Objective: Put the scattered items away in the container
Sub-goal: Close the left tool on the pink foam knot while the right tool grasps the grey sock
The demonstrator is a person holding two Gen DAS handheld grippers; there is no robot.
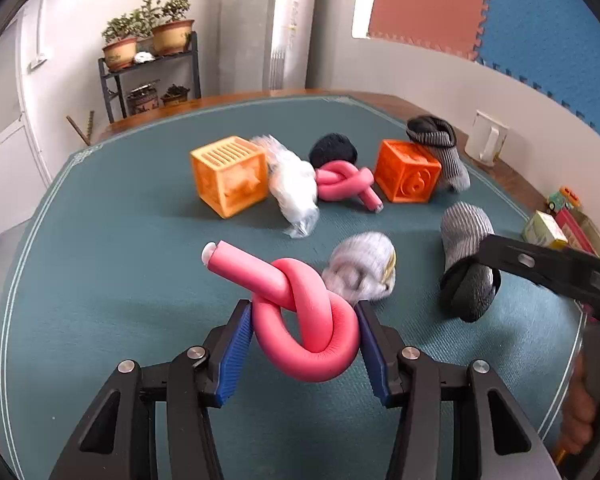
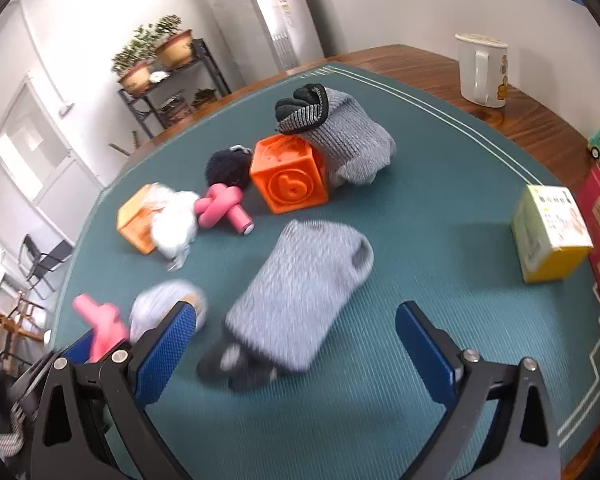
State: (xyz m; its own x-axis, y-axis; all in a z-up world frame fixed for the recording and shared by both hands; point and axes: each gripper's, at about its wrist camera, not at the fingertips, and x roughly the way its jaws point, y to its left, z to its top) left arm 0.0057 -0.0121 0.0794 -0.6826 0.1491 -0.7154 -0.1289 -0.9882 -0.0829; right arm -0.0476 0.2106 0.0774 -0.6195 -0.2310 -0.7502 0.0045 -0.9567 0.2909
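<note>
Gripping the knotted pink foam tube (image 1: 306, 316) between its two blue pads, the left gripper (image 1: 305, 334) holds it lifted a little above the green mat (image 1: 112, 272); one end of the tube, with a white cap, points up and to the left.

Further back on the mat, from left to right, lie a light orange cube (image 1: 230, 174), a white bundle in clear plastic (image 1: 292, 186) leaning on it, a second pink knotted tube (image 1: 346, 184) with a dark ball of wool (image 1: 333, 150) behind it, and a deep orange cube (image 1: 407, 176) with a striped grey sock (image 1: 444, 148) draped against it.

Nearer lies a small grey rolled sock (image 1: 360, 266), blurred.

To the right, the right gripper (image 2: 296, 328) has its jaws spread wide, and a grey sock with a dark toe (image 2: 296, 300) lies on the mat between them; the pads do not press it.

At the far right stand a yellow carton (image 2: 550, 234) and, on the wooden table (image 2: 420, 64), a white jug (image 2: 484, 70).
</note>
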